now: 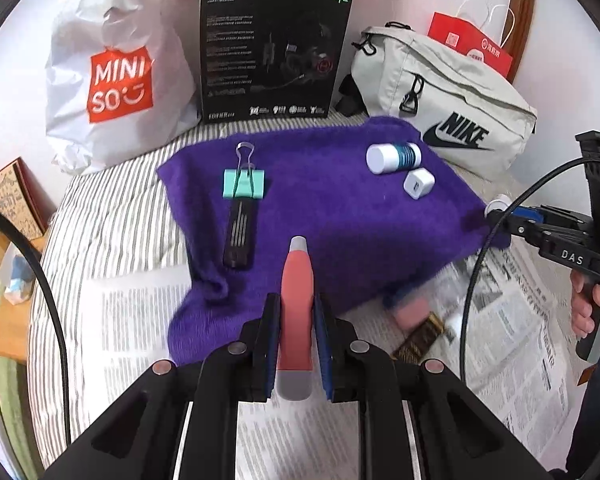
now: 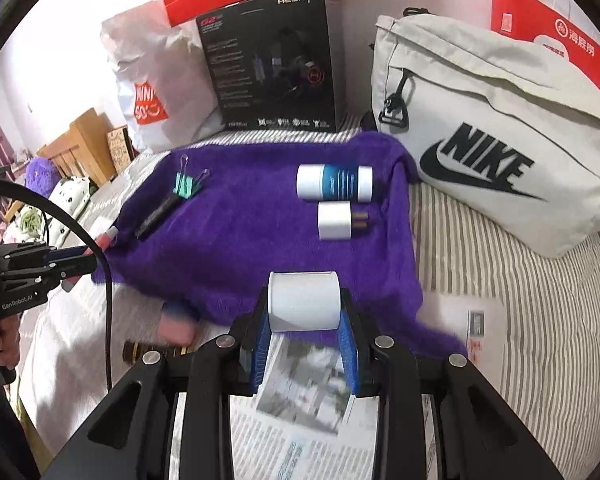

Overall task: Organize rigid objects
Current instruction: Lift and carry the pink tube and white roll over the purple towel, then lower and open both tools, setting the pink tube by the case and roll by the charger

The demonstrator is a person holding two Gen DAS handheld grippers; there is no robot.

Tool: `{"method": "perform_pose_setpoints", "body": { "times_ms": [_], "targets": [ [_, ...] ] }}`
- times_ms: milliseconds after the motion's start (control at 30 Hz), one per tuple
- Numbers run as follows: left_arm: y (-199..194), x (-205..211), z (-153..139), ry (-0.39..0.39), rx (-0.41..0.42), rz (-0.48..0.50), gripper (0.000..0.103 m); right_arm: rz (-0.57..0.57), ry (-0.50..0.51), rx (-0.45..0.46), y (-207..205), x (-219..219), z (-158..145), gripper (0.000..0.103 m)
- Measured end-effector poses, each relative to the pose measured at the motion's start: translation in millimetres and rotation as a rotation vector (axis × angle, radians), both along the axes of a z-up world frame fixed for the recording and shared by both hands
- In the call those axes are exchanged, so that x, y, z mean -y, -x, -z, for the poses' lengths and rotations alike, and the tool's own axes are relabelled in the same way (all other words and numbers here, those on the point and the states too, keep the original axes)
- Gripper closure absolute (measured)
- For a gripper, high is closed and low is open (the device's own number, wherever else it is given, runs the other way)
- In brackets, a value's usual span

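Observation:
My left gripper (image 1: 296, 344) is shut on a pink and grey pen-shaped tool (image 1: 297, 304), held above the near edge of a purple towel (image 1: 340, 220). My right gripper (image 2: 305, 316) is shut on a white cylinder (image 2: 305, 300) over the towel's (image 2: 240, 220) front edge. On the towel lie a teal binder clip (image 1: 244, 185), a black flat case (image 1: 239, 236), a white and teal bottle (image 2: 334, 182) on its side, and a white plug adapter (image 2: 336, 221). In the left wrist view the right gripper (image 1: 500, 210) shows at the right with the white cylinder (image 1: 500, 202).
Newspaper (image 2: 300, 420) covers the striped bedding (image 2: 520, 280) in front. A pink eraser (image 1: 410, 314) and a dark gold-patterned bar (image 1: 418, 338) lie on the paper. Behind the towel stand a white shopping bag (image 1: 112, 72), a black box (image 1: 272, 48) and a grey Nike bag (image 2: 492, 128).

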State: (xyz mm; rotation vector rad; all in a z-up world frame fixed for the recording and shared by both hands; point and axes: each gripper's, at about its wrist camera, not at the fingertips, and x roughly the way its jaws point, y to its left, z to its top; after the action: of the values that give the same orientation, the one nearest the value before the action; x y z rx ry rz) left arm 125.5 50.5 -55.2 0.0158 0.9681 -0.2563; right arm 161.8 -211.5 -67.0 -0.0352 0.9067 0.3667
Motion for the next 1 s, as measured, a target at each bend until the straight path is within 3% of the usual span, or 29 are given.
{"method": "perform_pose_setpoints", "body": {
  "times_ms": [400, 1000],
  "targets": [
    [-56.6, 7.0, 17.8, -0.014, -0.033, 0.024, 0.086, -0.027, 0.085, -0.072, -56.5, -17.3, 31.8, 0.072],
    [-99.8, 14.2, 55.2, -0.043, -0.107, 0.020, 0.086, -0.055, 0.117, -0.101, -74.4, -22.0, 49.9, 0.072]
  ]
}}
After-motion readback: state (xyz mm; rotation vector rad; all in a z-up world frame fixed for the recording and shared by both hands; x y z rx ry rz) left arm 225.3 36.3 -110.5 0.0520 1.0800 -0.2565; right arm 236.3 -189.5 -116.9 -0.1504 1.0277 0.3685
